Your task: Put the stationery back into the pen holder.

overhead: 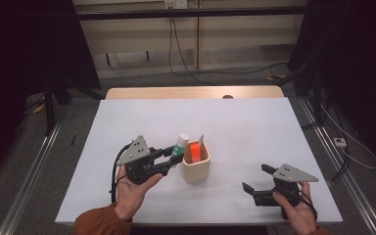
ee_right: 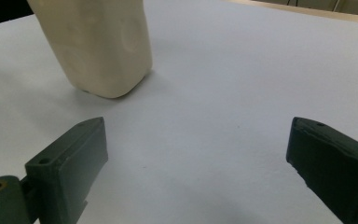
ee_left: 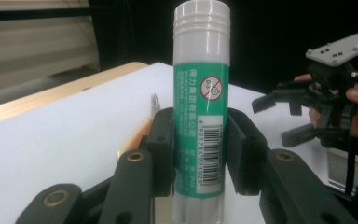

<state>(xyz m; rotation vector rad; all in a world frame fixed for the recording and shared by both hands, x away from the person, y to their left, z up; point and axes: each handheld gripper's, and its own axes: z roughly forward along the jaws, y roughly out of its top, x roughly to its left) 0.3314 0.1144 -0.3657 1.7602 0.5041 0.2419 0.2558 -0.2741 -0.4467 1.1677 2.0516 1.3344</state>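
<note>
Glue stick (ee_left: 200,107) sits upright, clamped in my left gripper (overhead: 175,155), just left of the beige holder (overhead: 196,169). My right gripper (overhead: 257,178) hangs wide apart, empty, near right.

A white table (overhead: 254,127) stands on a grey floor (overhead: 83,117), with a strip of pale wood (overhead: 191,92) along its far edge. Behind it runs a beige panelled wall (overhead: 235,34) – a black bar (overhead: 191,12) crosses it near the top, and a socket (overhead: 175,4) sits above that. A black cable (overhead: 176,54) hangs from the socket to the floor. Black curtains (overhead: 24,63) close off both sides. Metal rails (overhead: 34,166) lie on the floor beside the table – a white cable (overhead: 357,142) trails at the right.
</note>
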